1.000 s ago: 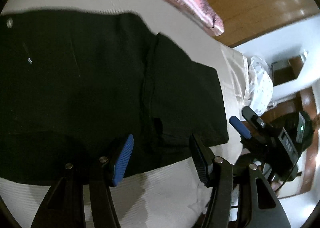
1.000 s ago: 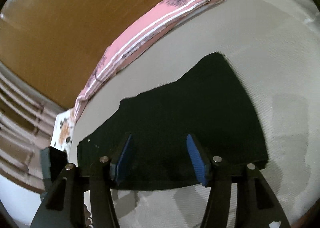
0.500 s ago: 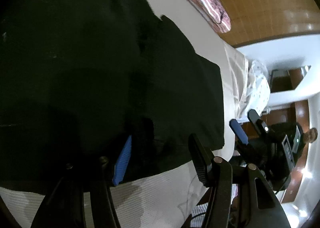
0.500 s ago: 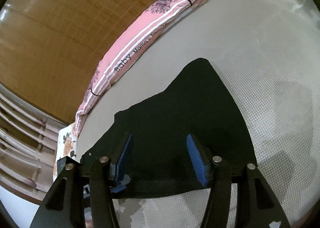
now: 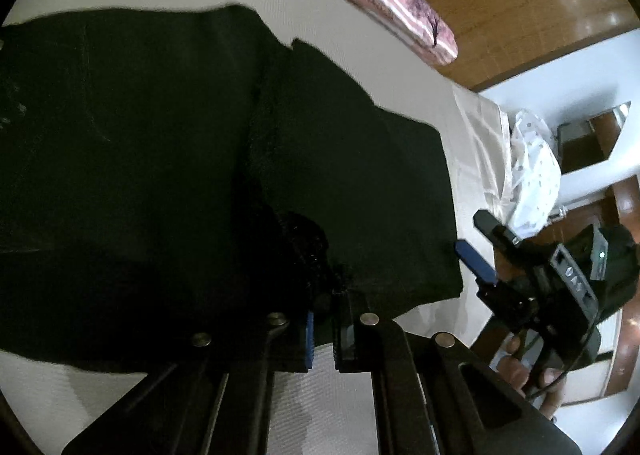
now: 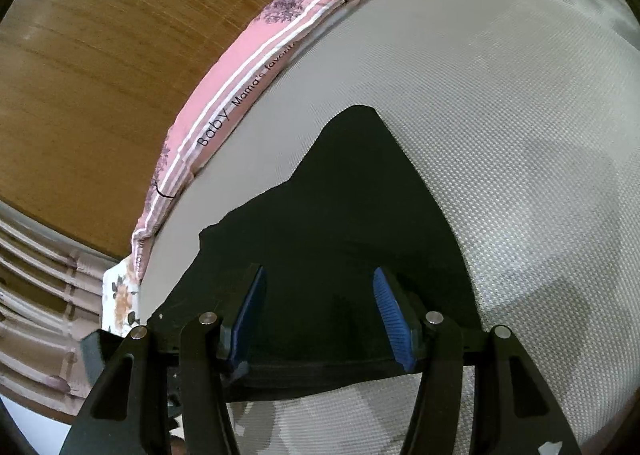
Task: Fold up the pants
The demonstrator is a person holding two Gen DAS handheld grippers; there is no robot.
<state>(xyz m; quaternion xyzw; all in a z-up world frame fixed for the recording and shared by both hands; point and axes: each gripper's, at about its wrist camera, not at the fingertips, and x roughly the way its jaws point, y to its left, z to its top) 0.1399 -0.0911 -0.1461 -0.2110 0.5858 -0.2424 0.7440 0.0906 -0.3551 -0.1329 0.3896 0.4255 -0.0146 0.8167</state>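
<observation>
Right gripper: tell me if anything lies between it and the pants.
Nothing visible does. The right gripper is open, its blue pads straddling the near edge of the black pants on the white sheet. The left gripper looks shut on the pants' edge.

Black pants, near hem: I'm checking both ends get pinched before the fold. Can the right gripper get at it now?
Probably yes. The right gripper is open, its jaws straddling the black pants just above the hem, and nothing lies between the pads and the cloth.
</observation>
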